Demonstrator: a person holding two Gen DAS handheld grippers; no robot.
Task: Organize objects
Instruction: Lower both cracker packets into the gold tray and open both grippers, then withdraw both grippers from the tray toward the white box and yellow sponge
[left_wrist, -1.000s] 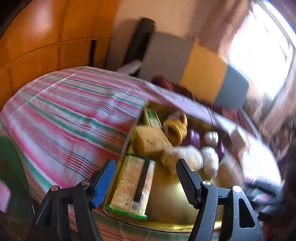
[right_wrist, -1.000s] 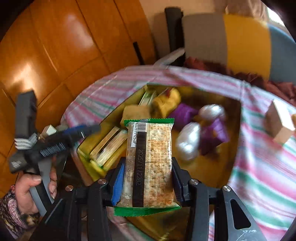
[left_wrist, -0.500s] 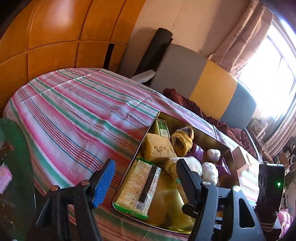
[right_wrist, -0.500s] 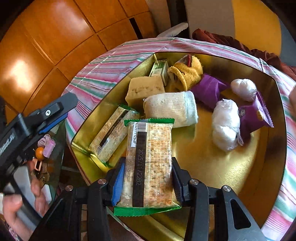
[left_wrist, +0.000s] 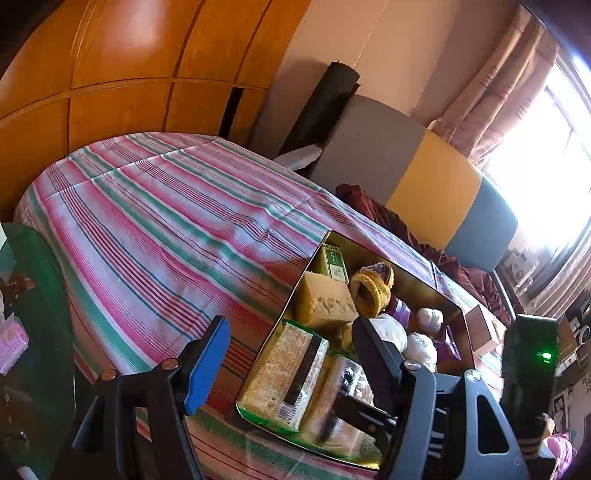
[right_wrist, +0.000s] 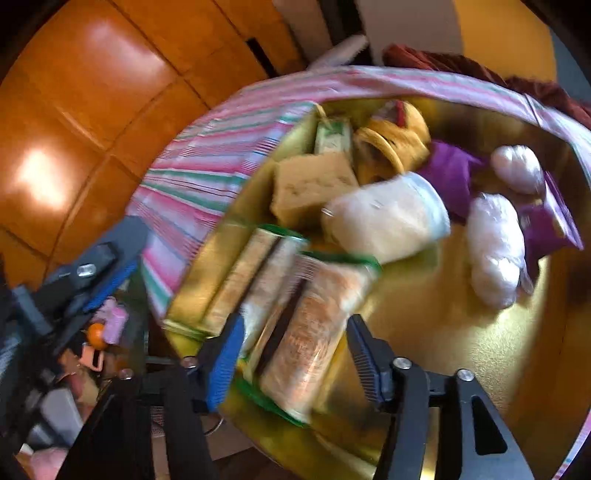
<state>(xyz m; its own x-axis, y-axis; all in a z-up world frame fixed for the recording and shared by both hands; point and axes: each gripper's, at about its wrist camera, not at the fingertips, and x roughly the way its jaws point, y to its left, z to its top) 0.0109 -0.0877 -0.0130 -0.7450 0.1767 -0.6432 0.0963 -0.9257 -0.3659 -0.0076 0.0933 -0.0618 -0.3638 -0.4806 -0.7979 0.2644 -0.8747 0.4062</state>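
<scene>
The right tool (right_wrist: 291, 354) has just been opening its jaws, and the cracker packet (right_wrist: 314, 328) is lying between them, seemingly free of the pads, beside another packet (right_wrist: 236, 273) in the gold tray (right_wrist: 461, 350), probably to keep like snacks together. The left tool (left_wrist: 291, 365) is hovering with jaws apart and empty over the tray's near corner on the striped cloth (left_wrist: 155, 221).

The left gripper (left_wrist: 284, 365) is hovering with jaws apart, a gold tray (left_wrist: 448, 302) of snacks lying at three o'clock on the striped bedspread (left_wrist: 166, 221).
</scene>
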